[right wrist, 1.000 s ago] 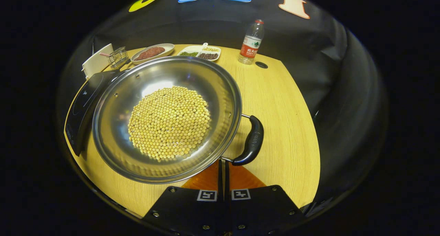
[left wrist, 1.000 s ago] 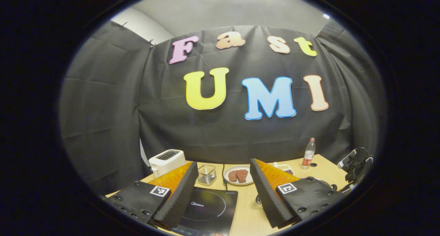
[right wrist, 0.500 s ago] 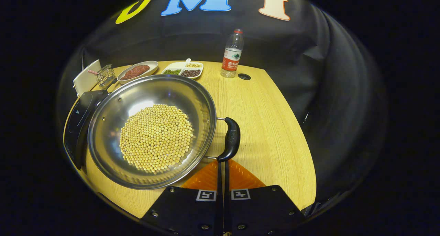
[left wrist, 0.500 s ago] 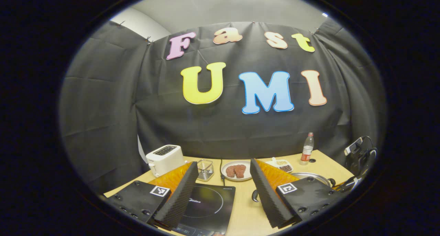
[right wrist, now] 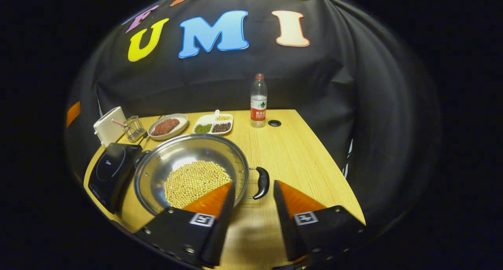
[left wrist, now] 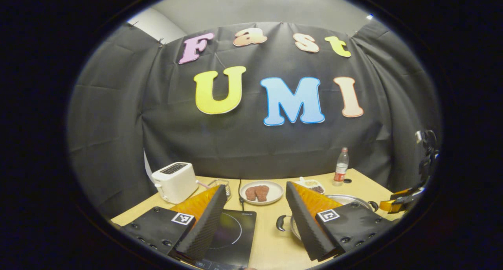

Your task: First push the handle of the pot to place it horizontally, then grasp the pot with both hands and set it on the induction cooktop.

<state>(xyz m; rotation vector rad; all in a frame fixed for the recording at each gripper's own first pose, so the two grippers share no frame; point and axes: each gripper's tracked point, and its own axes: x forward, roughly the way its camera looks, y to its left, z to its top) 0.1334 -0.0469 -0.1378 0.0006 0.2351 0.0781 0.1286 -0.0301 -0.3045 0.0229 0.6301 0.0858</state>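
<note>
Wooden table [right wrist: 298, 152]: pot [right wrist: 157, 175], induction cooktop [right wrist: 110, 171], toaster [right wrist: 108, 124], bottle [right wrist: 258, 101].

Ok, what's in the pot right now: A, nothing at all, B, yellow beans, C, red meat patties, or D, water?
B: in the right gripper view the pot holds a heap of small yellow beans on its bottom.

Pot [right wrist: 192, 171] right of cooktop [right wrist: 112, 171] — (bottle [right wrist: 258, 101] behind).

The right gripper [right wrist: 253, 191] has spread its fingers and pulled back from the pot [right wrist: 188, 171].
</note>
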